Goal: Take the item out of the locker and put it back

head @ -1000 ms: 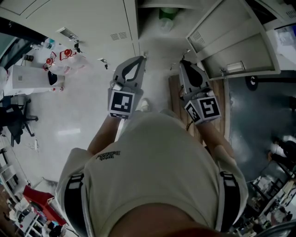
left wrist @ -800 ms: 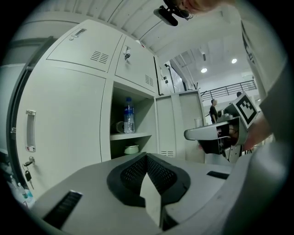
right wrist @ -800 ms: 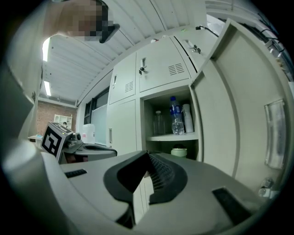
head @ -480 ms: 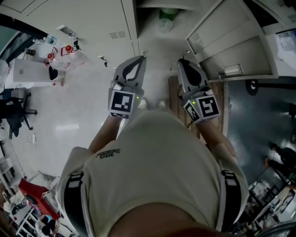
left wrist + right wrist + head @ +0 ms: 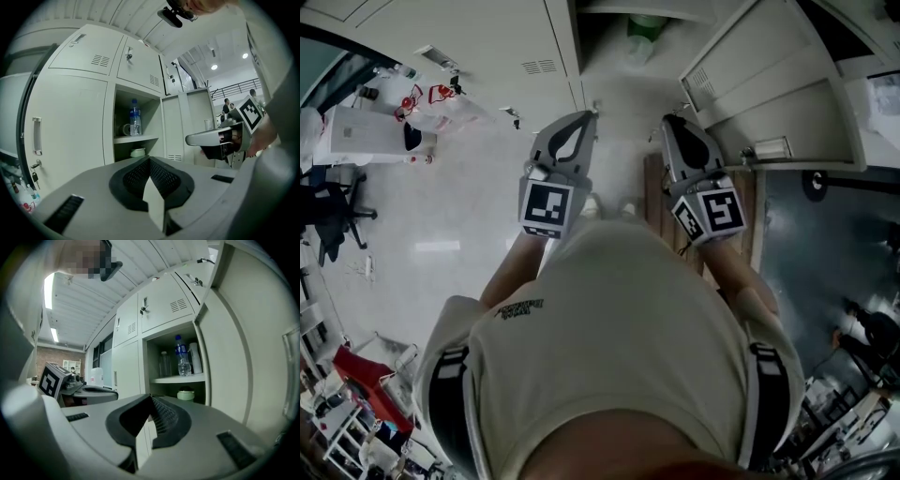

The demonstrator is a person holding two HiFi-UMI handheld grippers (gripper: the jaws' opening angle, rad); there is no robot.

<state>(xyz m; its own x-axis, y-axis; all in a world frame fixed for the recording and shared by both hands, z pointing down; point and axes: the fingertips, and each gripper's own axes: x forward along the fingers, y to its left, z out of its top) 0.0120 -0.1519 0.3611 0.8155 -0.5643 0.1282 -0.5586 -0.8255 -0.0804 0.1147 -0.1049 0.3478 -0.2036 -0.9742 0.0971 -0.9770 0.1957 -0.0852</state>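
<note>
Still short of the locker, both grippers empty

Hardly any change over the last second. Left gripper point(image 5: 586, 118) and right gripper point(image 5: 671, 122) sit where they were, side by side in front of the person, aimed at the open locker point(image 5: 108, 123). Reads as a pause before the reach; the take-out step is not yet begun.

Left gripper: jaws together, tips meeting, nothing between them. Right gripper: the same, closed on nothing. Neither touches shelf, door or contents. Both will have to open before any grasp.

Beyond the tips, the door point(image 5: 769, 89) is swung out to the right. The shelf point(image 5: 180, 378) carries a bottle point(image 5: 135, 118) with a blue label, upright and near the front edge. A cup point(image 5: 123, 130) sits just beside it on its left. Below the shelf is a small pale-green lidded bowl point(image 5: 186, 394). Cannot tell which is the item meant. All are in the locker, well apart from both grippers.

Judgement: the task is at its start. The bottle looks the likeliest target. It is tall and narrow, so it may tip if nudged.
</note>
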